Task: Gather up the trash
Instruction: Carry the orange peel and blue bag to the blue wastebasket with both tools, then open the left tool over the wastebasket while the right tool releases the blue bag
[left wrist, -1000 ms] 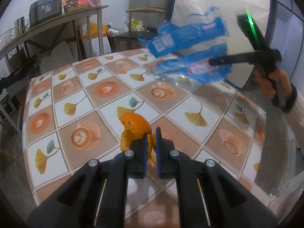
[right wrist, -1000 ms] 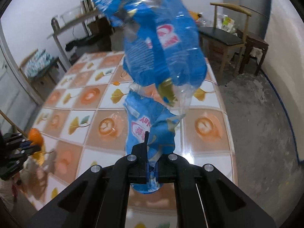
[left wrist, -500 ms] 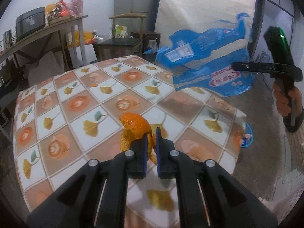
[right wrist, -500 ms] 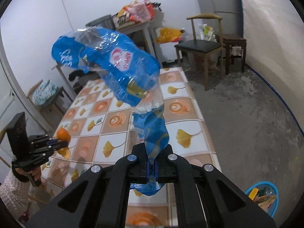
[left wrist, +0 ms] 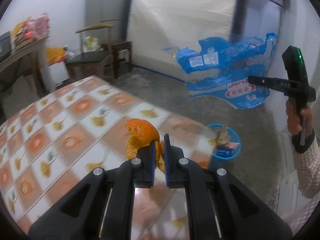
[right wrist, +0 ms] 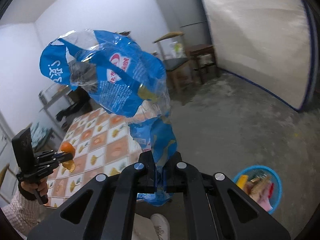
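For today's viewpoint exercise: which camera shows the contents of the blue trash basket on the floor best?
The right wrist view: the blue trash basket is seen from above, open, with wrappers inside. In the left wrist view the basket sits past the table's corner, which partly hides it, so little of its contents shows.

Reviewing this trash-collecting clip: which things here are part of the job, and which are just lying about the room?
Part of the job:
- orange peel, clamped in the left gripper
- blue plastic wrapper, clamped in the right gripper
- blue bin on the floor, trash already inside

Just lying about:
- wooden chair
- tiled table
- fridge
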